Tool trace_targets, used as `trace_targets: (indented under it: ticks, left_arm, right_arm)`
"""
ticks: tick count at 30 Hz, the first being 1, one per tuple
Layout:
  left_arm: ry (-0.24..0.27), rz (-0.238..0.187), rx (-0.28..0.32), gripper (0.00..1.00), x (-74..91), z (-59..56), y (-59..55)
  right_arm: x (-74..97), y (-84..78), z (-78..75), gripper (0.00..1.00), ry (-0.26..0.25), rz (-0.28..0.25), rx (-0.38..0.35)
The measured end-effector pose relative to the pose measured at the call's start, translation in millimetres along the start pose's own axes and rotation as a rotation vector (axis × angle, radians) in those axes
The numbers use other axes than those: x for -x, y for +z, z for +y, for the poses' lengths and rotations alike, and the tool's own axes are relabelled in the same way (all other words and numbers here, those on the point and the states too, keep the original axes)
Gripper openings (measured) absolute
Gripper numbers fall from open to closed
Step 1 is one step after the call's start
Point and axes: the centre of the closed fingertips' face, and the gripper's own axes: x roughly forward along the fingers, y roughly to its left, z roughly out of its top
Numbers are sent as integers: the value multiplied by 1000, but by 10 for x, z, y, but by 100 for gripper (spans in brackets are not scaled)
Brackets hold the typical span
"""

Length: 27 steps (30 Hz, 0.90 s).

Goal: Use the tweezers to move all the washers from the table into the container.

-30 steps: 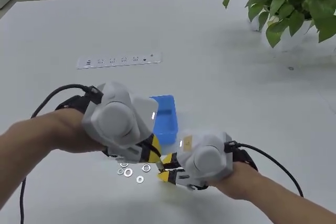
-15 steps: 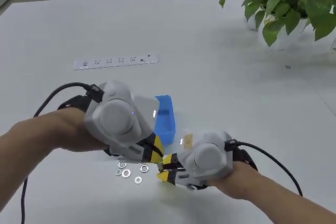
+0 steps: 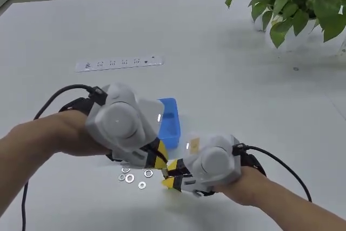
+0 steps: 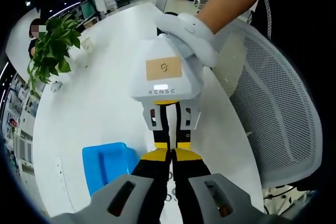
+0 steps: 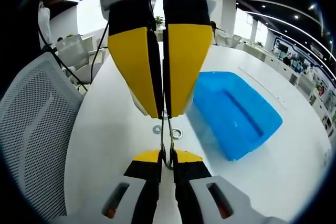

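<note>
Seems to be the preparing step: settling the tweezers [image 5: 165, 137] between the two claws, with no washer picked up yet. In the right gripper view, left gripper [image 5: 163, 113] at 12 o'clock and right gripper [image 5: 167, 157] at 6 o'clock, tip against tip. Both narrow, each apparently pinching one end of the thin metal tweezers.

Washers [image 3: 132, 177] loose on the table [image 3: 227, 79], in the head view at 9 o'clock from the right gripper's tips; five countable there. Container [image 3: 174, 113], blue, near the washers at about 1 o'clock from them. No washer made out inside it, as far as shown in the right gripper view.

Next, probably: releasing with one claw, holding the tweezers in the other, and aiming the points down at the nearest washer. Squeezing gently, to avoid flicking the thin ring away.

Hard to make out: the tweezers' working points, hidden between the yellow pads [image 5: 134, 66]. In the left gripper view, tweezers almost lost in the dark gap. Impossible to tell which claw really carries them. Possibly more washers covered under the left gripper in the head view.
</note>
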Motion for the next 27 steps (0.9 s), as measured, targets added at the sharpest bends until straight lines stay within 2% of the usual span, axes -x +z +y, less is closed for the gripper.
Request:
trace_targets:
  ticks: [16, 27]
  left_arm:
    - [2, -20, 7, 5, 194, 2, 37]
    - [17, -27, 8, 5, 372, 92, 84]
  right_arm:
    - [84, 181, 6, 9, 4, -18, 44]
    - [153, 358, -85, 9, -11, -36, 73]
